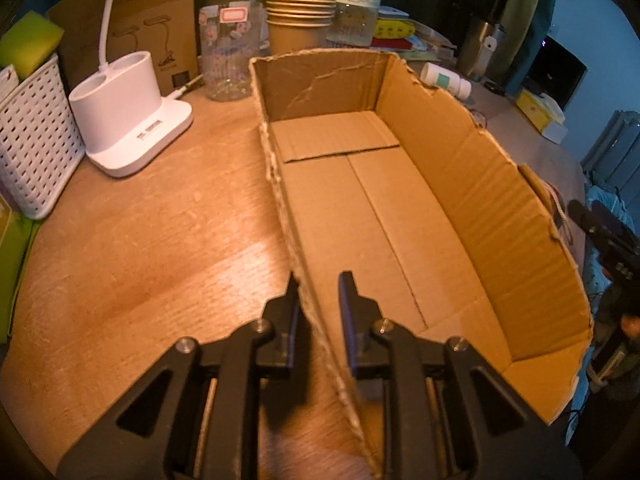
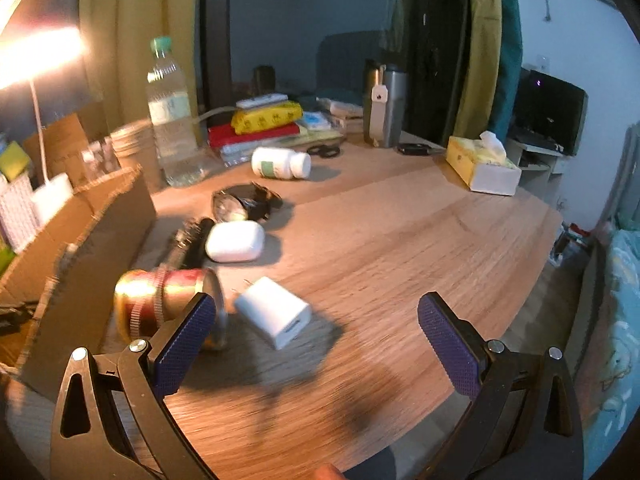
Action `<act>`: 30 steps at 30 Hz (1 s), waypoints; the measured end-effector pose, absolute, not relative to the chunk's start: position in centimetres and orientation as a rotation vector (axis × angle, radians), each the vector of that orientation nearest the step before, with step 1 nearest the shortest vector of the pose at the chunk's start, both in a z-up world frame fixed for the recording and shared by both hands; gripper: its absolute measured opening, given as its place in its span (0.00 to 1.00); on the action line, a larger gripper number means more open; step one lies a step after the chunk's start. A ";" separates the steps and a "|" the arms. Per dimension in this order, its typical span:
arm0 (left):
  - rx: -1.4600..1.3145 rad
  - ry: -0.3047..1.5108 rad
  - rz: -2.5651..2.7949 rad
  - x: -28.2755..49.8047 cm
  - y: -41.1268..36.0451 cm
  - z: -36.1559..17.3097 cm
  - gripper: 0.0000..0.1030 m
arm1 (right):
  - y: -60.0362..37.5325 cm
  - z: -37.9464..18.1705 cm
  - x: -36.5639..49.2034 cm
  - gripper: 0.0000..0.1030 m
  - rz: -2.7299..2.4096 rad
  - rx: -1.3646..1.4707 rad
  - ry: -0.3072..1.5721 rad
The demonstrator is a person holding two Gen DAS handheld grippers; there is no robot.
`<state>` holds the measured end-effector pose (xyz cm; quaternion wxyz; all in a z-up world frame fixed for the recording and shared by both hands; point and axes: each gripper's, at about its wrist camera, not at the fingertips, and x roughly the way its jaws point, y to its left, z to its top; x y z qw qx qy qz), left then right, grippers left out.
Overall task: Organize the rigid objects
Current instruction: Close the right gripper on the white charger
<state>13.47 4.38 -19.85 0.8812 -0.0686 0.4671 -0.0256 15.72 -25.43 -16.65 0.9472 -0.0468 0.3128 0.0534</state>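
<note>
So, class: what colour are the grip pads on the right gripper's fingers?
Dark blue pads with a fine knurled texture, clearest in the right wrist view.

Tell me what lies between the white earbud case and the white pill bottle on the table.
In the right wrist view, a wristwatch lies between the earbud case and the pill bottle, on the wooden table.

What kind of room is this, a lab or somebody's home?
Most likely a home, perhaps a bedroom desk: a cluttered wooden table with a tissue box, curtains behind, and what looks like bedding alongside.
</note>
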 end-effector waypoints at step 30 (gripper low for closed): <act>-0.147 0.888 -0.050 12.9 3.7 -20.0 0.16 | -23.0 -19.0 17.7 0.36 0.181 -0.207 0.686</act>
